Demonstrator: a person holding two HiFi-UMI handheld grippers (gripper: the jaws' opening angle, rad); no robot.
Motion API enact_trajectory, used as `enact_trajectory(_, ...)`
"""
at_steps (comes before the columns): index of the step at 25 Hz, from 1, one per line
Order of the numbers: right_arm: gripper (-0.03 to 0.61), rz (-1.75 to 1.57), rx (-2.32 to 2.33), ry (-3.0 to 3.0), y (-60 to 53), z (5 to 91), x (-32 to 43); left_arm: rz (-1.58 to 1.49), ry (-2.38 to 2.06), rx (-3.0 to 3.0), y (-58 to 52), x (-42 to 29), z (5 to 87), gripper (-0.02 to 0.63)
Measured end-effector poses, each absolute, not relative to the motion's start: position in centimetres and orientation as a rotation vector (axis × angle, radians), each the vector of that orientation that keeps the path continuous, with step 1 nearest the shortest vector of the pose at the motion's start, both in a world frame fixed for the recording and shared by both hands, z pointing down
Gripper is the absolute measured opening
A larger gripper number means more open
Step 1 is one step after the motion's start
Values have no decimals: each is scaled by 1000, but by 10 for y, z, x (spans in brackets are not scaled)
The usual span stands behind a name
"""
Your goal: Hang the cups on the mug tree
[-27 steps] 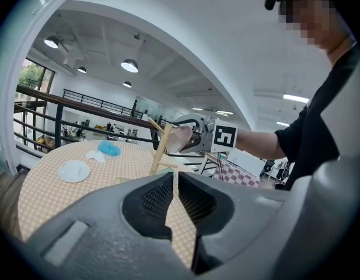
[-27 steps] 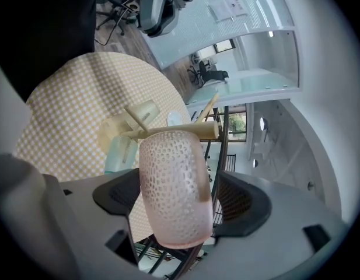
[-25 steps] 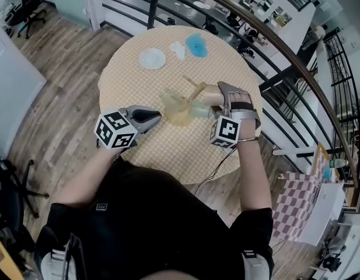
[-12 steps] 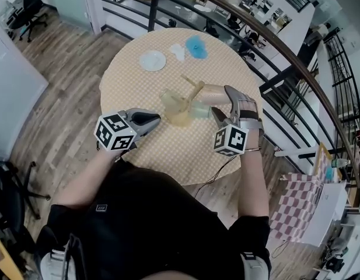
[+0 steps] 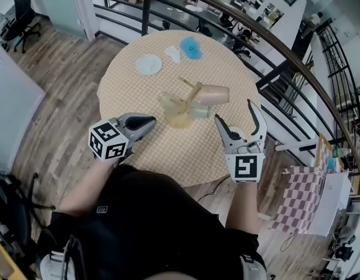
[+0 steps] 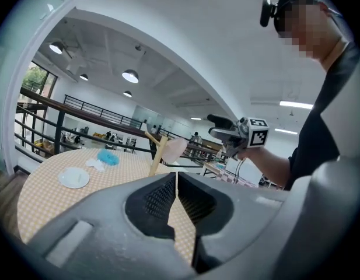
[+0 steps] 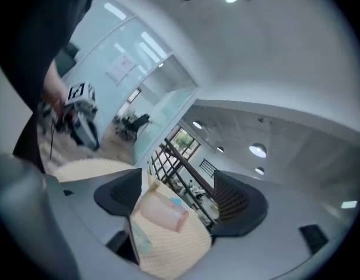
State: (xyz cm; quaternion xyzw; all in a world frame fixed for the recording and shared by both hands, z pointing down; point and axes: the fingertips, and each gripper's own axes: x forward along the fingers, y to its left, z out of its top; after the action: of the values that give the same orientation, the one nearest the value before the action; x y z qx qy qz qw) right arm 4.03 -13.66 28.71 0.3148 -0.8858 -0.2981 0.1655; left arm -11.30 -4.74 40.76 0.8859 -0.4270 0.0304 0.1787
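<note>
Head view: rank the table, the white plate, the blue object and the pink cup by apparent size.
1. table, by far the largest
2. pink cup and white plate, too alike to rank
3. blue object, somewhat smaller

The wooden mug tree stands in the middle of the round checked-cloth desk. A pink plastic cup hangs on its right side. A clear yellowish cup sits just left of the tree. A clear greenish cup sits just in front of the pink one. Behind them, left to right, lie a round white plate, a crumpled white scrap and a fluffy blue lump. In front, the left tongs are left of the cups and the right tongs are right of them.
</note>
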Motion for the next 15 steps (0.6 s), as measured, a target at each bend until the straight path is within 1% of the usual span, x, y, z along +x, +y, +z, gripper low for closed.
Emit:
enact_trajectory(3, 348, -480, 918, -2825, -104, 282, 24, 8, -1196, 2559, -38, -121, 386, 12)
enact_trajectory(5, 294, -222, 909, -2977, -86, 286, 8, -14, -1178, 2588, -31, -129, 374, 9)
enact_trajectory(7, 229, 5, 904, -3072, -71, 293, -10, -38, -1155, 2614, -25, -138, 364, 8)
enact_trajectory(10, 96, 260, 881, -3119, -53, 310, -43, -88, -1123, 2631, -16, -156, 353, 8)
enact_trajectory(11, 67, 352, 871, -3129, -47, 314, -53, -99, -1113, 2634, -13, -162, 351, 8)
enact_trajectory(13, 38, 555, 839, -3161, -35, 319, -71, -113, -1093, 2647, -7, -172, 348, 8)
enact_trajectory(15, 26, 698, 813, -3182, -24, 322, -88, -123, -1074, 2667, -3, -180, 345, 8)
